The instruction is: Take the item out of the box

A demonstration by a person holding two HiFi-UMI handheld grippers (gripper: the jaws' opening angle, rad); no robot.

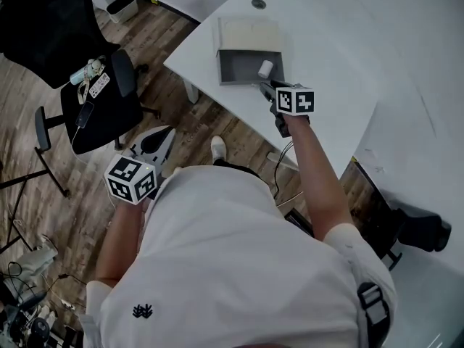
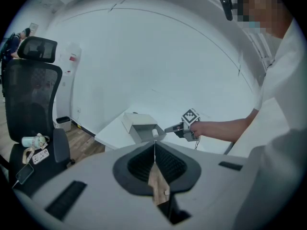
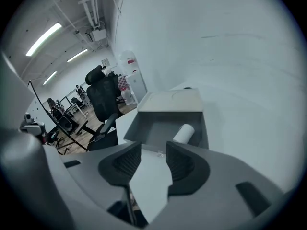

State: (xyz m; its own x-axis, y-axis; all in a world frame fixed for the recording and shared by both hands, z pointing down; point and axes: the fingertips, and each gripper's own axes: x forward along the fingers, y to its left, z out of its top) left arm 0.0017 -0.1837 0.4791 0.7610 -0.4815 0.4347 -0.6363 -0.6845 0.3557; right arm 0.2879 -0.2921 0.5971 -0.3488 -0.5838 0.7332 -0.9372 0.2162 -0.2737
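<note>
A grey box (image 1: 239, 68) lies open on the white table (image 1: 348, 42), its lid (image 1: 249, 35) folded back. A small white roll (image 1: 266, 68) lies inside, near the right wall. My right gripper (image 1: 265, 87) hovers just in front of the box's near edge, pointing into it, open with nothing between the jaws. In the right gripper view the roll (image 3: 183, 133) sits just beyond the open gripper (image 3: 153, 147), to the right of its line. My left gripper (image 1: 165, 132) hangs over the floor, away from the table, its jaws shut and empty (image 2: 154, 145).
A black office chair (image 1: 101, 111) with a phone and small items on its seat stands left of the table. A bin (image 1: 122, 7) sits by the far wall. The table's front corner (image 1: 170, 62) lies left of the box. A cable grommet (image 1: 259, 3) lies behind the box.
</note>
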